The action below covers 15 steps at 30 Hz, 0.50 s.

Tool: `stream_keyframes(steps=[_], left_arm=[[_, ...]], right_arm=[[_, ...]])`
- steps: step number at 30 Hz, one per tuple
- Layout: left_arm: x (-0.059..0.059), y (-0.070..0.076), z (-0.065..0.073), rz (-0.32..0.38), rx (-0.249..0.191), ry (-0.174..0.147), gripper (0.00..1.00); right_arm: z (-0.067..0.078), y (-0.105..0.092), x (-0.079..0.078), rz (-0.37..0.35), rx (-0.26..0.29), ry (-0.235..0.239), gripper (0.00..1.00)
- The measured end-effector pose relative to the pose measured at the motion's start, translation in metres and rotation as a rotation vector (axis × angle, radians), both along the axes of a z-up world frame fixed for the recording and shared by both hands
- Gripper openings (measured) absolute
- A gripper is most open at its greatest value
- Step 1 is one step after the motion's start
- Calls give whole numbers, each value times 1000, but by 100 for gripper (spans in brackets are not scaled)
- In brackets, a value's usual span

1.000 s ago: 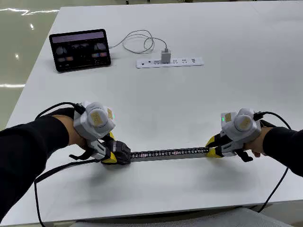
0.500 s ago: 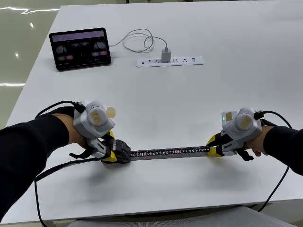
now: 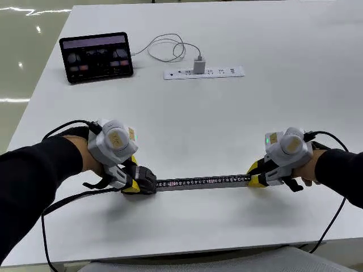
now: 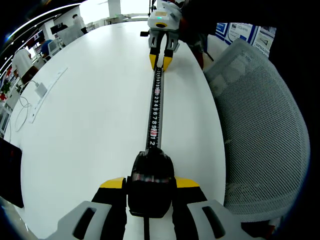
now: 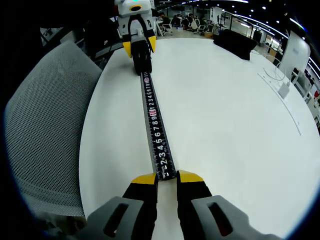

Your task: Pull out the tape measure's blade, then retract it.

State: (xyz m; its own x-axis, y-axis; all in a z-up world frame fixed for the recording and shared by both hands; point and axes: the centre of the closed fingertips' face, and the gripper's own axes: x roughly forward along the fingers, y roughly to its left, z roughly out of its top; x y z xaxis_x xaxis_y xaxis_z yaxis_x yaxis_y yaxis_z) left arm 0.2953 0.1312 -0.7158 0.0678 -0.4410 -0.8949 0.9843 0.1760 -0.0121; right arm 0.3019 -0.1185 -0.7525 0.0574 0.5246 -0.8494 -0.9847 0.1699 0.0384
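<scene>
The tape measure lies drawn out along the near edge of the white table (image 3: 227, 113), parallel to that edge. Toward the near left corner, the left gripper (image 4: 150, 183) is clamped around the stubby black plastic case (image 3: 146, 180), its yellow-tipped jaws pressing the two flat sides. Toward the near right corner, the right gripper (image 5: 166, 179) pinches the very end of the narrow dark metal blade with white numerals (image 3: 201, 182), its jaws closed almost to touching. The blade runs straight between them, either resting on the table or just above it; I cannot tell which.

The case looks compact, hard-shelled and fairly weighty for its size. I judge a squeeze across its flat faces to be the sound hold, and it should not crush. The blade is another matter: thin, springy, likely slick on its painted face, and ready to buckle if pushed endways or twisted. Its tip is the natural place to grip. I expect a spring inside to pull the blade home, so the right gripper would do well to walk it back under tension rather than let it whip.

Toward the far edge, a black tablet (image 3: 96, 56) and a white power strip (image 3: 204, 73) lie well apart from the work.
</scene>
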Motion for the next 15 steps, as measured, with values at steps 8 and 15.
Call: stream_keyframes(steps=[8,15], left_arm=[[0,0,0,0,5,0,31],[1,-1,0,3,1,-1,31]], right_arm=[[-2,-2,1,0,-9,14,10],[-4,-3,3,23,-21,11,10]])
